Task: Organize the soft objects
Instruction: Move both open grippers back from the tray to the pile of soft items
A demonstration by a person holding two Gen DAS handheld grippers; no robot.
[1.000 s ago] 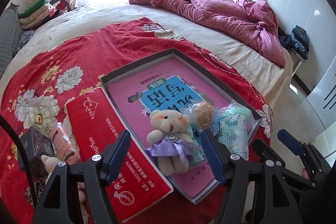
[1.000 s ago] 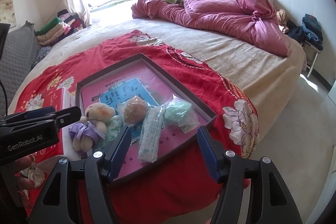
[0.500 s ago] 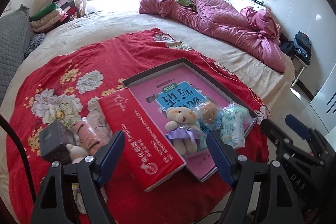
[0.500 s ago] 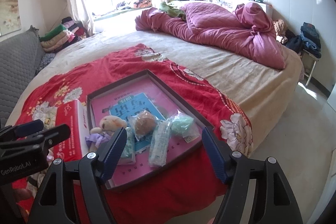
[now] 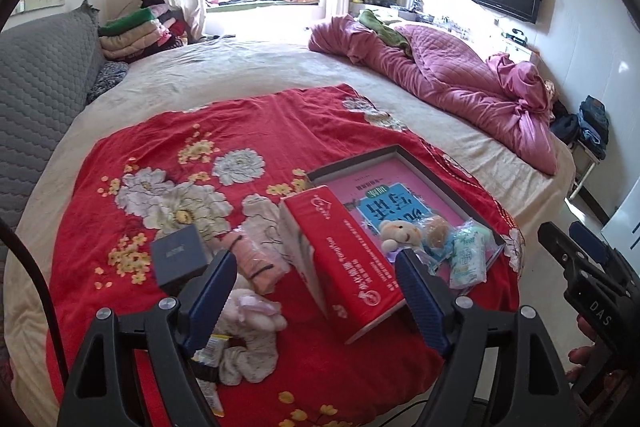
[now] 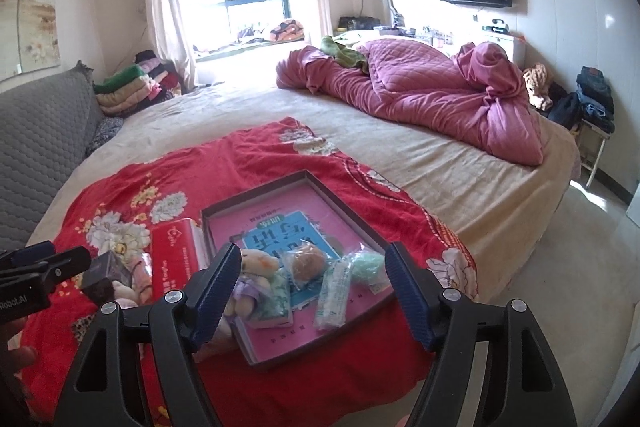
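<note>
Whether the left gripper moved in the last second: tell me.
Yes. The left gripper backed away and shifted left relative to the tray; the red box, not the teddy bear, now sits between its fingers.

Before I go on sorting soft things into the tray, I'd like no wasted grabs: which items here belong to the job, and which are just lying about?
Part of the job:
- tray
- teddy bear
- wrapped soft packets
- pink plush, outside the tray
- pink striped cloth, outside the tray

Just lying about:
- red box
- small dark box
- purple quilt
- folded clothes
</note>
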